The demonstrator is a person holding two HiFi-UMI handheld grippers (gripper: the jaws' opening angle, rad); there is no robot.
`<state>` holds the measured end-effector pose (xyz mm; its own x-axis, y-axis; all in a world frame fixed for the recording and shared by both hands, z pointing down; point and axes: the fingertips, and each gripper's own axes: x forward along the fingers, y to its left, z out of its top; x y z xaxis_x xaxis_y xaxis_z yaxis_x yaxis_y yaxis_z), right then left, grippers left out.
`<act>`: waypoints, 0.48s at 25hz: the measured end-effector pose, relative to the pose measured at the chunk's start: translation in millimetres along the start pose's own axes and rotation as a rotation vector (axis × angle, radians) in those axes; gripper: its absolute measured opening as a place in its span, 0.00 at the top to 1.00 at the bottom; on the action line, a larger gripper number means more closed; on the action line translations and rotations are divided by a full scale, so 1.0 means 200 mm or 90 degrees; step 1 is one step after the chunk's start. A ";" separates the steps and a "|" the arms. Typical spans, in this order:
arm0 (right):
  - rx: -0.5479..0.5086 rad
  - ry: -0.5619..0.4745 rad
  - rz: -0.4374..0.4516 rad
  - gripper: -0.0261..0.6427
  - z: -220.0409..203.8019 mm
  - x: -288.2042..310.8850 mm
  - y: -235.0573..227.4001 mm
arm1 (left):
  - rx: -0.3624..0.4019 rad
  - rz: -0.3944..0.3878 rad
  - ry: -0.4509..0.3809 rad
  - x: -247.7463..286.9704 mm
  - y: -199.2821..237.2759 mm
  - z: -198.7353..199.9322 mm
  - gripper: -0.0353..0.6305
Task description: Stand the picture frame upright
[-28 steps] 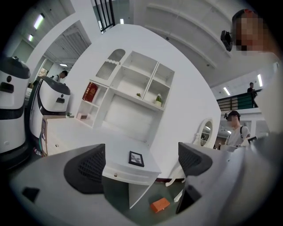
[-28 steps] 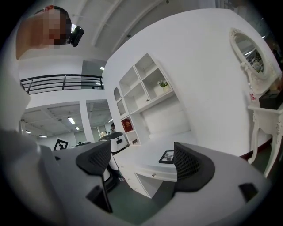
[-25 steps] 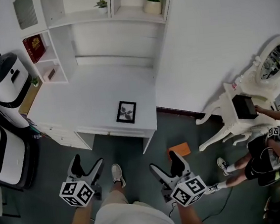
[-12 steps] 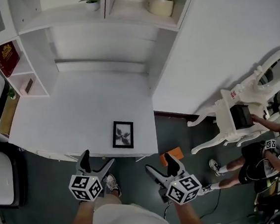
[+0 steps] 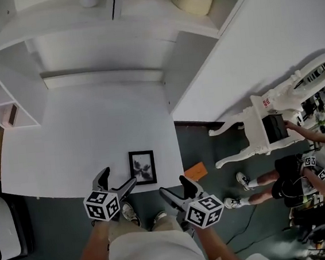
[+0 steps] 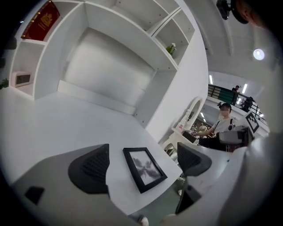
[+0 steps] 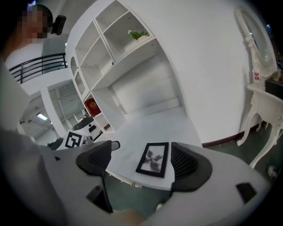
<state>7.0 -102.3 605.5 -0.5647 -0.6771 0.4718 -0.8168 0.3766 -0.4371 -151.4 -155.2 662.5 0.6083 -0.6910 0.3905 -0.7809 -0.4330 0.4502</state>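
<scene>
While the picture frame (image 5: 142,167) lies flat on the desk (image 5: 76,135), left gripper (image 5: 117,183) and right gripper (image 5: 174,187) hover spread, empty.

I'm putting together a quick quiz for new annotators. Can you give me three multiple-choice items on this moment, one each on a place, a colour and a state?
1. Where on the white desk does the picture frame lie?
A. At the back edge
B. Near the front edge, towards the right corner
C. At the far left end

2. What colour is the frame's border?
A. White
B. Red
C. Black

3. How do the left gripper and the right gripper stand?
A. Both open, holding nothing
B. Left shut on the frame
C. Both shut

Answers:
1. B, since the head view shows it flat just inside the front edge.
2. C, since the border is dark against the white top in every view.
3. A, since each gripper view shows its jaws apart, with the frame lying beyond them.
</scene>
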 end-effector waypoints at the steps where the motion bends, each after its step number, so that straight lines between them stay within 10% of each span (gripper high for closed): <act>1: 0.003 0.010 -0.002 0.31 -0.01 0.05 -0.01 | -0.003 -0.001 0.011 0.03 0.02 -0.01 0.21; 12: -0.002 0.143 -0.028 0.56 -0.17 0.45 -0.33 | 0.008 0.016 0.176 0.35 0.10 -0.21 0.42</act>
<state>6.3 -166.0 702.2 -0.5401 -0.5360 0.6489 -0.8416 0.3522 -0.4095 -119.4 -187.9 731.9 0.6033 -0.5175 0.6068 -0.7967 -0.4258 0.4290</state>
